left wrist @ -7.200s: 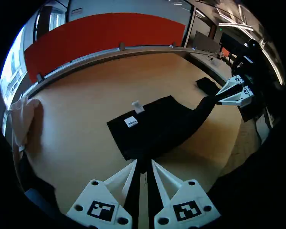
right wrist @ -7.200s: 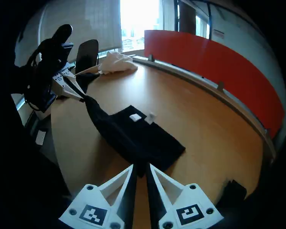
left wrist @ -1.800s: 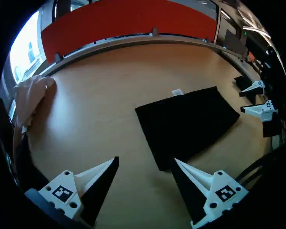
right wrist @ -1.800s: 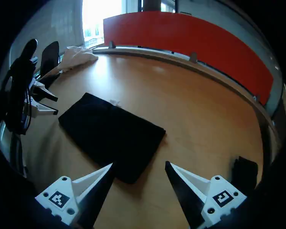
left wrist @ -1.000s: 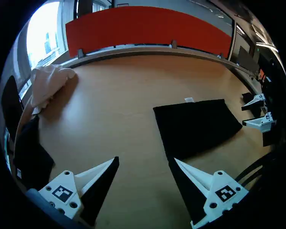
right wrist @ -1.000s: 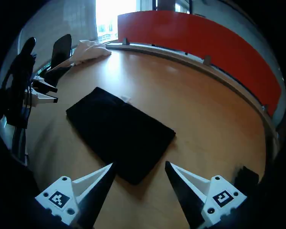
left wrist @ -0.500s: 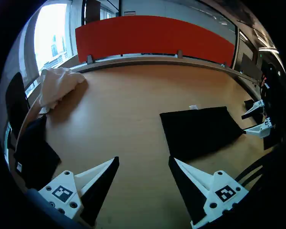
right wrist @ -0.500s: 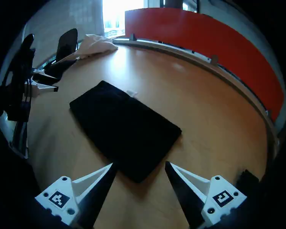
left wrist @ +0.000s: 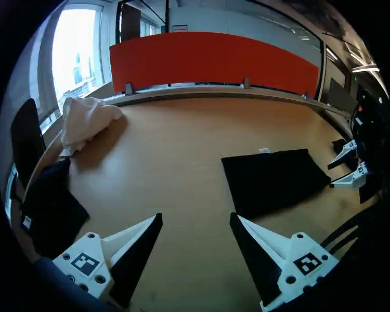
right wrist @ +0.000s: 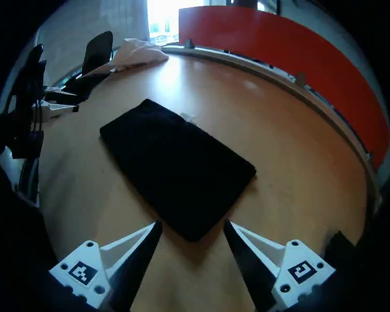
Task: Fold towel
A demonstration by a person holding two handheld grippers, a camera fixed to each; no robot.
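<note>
A black towel (left wrist: 274, 179) lies folded flat as a rectangle on the wooden table (left wrist: 164, 151); a small white tag (left wrist: 264, 151) sticks out at its far edge. In the right gripper view the towel (right wrist: 177, 164) stretches away from just ahead of my right gripper (right wrist: 192, 242), which is open with nothing between its fingers. My left gripper (left wrist: 195, 234) is open too, with the towel's near corner just ahead and to the right. The right gripper (left wrist: 347, 166) appears beyond the towel in the left gripper view. The left gripper (right wrist: 57, 101) shows at the far left in the right gripper view.
A crumpled pale cloth (left wrist: 83, 119) lies at the table's far left corner. A black chair (left wrist: 23, 138) and a dark cloth (left wrist: 52, 208) sit at the left edge. A red partition (left wrist: 210, 60) runs along the table's far side. A dark object (right wrist: 340, 247) lies near the right edge.
Both grippers have let go of the towel and opened; it now lies flat and folded. The left gripper view has swung left over the last second, and the right gripper has drawn slightly nearer the towel.
</note>
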